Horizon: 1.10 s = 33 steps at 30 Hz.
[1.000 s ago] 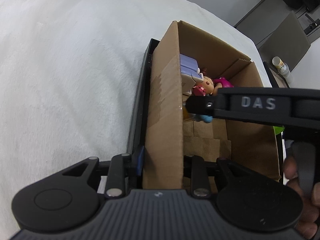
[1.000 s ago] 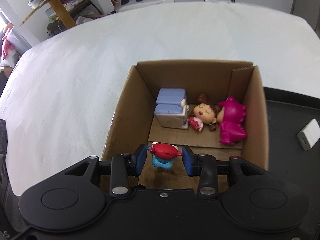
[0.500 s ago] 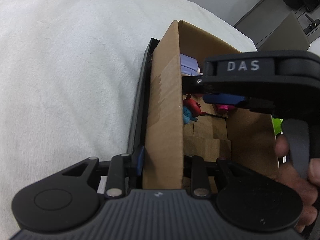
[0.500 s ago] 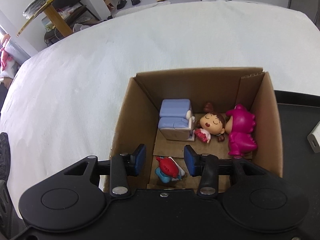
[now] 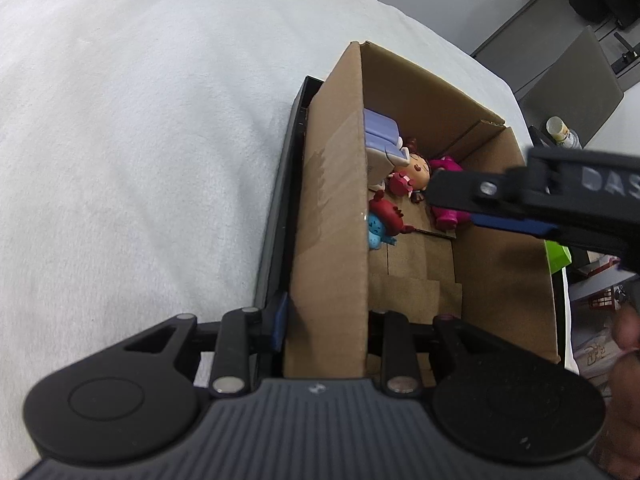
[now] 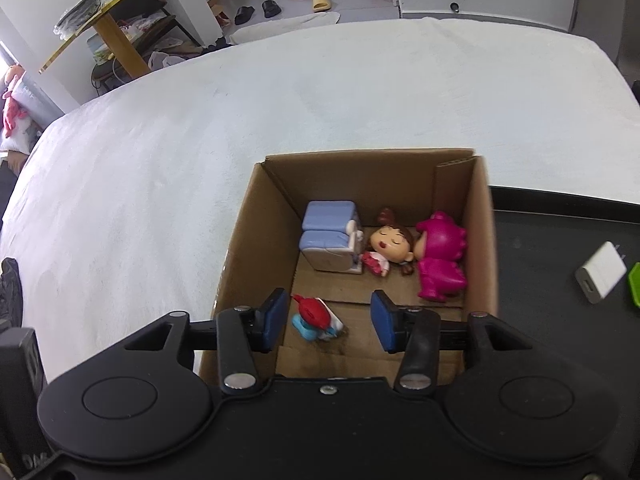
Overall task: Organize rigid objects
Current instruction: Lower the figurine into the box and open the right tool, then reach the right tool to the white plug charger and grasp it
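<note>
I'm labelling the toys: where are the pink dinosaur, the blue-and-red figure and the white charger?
pink dinosaur [image 6: 440,258], right wrist view, on its body.
blue-and-red figure [image 6: 314,316], right wrist view, on its red top.
white charger [image 6: 600,272], right wrist view, on its top face.

The box [image 6: 260,236] is of matt brown corrugated cardboard. The figurines [image 6: 440,256] are of glossy plastic. The bed [image 6: 160,128] is covered in soft white cloth.

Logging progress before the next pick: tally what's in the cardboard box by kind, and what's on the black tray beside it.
Figurines in box: 3 (red-and-blue, sleeping girl, magenta dinosaur)
Blue-and-white block toy in box: 1
White charger on tray: 1
Green item, cut off: 1
Total: 6
</note>
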Available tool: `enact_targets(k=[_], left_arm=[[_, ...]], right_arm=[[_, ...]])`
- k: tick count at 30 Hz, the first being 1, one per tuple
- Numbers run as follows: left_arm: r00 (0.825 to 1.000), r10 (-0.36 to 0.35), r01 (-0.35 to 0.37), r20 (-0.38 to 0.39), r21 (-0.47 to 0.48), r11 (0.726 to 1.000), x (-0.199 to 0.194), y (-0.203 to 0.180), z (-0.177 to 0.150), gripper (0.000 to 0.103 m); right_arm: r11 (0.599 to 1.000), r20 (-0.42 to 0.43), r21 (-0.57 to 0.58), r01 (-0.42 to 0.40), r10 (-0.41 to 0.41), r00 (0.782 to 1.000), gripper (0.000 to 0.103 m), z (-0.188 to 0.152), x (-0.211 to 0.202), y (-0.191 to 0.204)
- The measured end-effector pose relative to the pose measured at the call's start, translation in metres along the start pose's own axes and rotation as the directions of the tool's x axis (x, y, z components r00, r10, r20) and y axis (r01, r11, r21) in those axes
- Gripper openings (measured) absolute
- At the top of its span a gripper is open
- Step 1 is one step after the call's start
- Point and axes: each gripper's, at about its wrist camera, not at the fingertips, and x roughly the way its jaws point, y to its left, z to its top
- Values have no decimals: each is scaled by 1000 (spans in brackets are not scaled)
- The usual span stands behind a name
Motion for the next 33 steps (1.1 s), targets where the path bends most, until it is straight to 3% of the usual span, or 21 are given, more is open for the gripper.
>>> enact_targets(k=[16,18,21,33], left_arm=[[999,40,-40,11,-23,999,-1,-4,2,27],[999,40,-40,11,-26,999,-1,-4,2,27],[999,43,-43,10,-28,999,-1,-4,3,27],[999,51,-51,8,-30,998,-1,-3,2,27]], right_arm=[[999,52,-17,40,-39,998,62,-18,-46,-32],[999,69,-15,51,-50,996,73,-20,-52,-38],[997,106,-13,72,-70,992,80,-21,-62,-48],[990,152,56,128,-135,979,82,-30,-69,-99]])
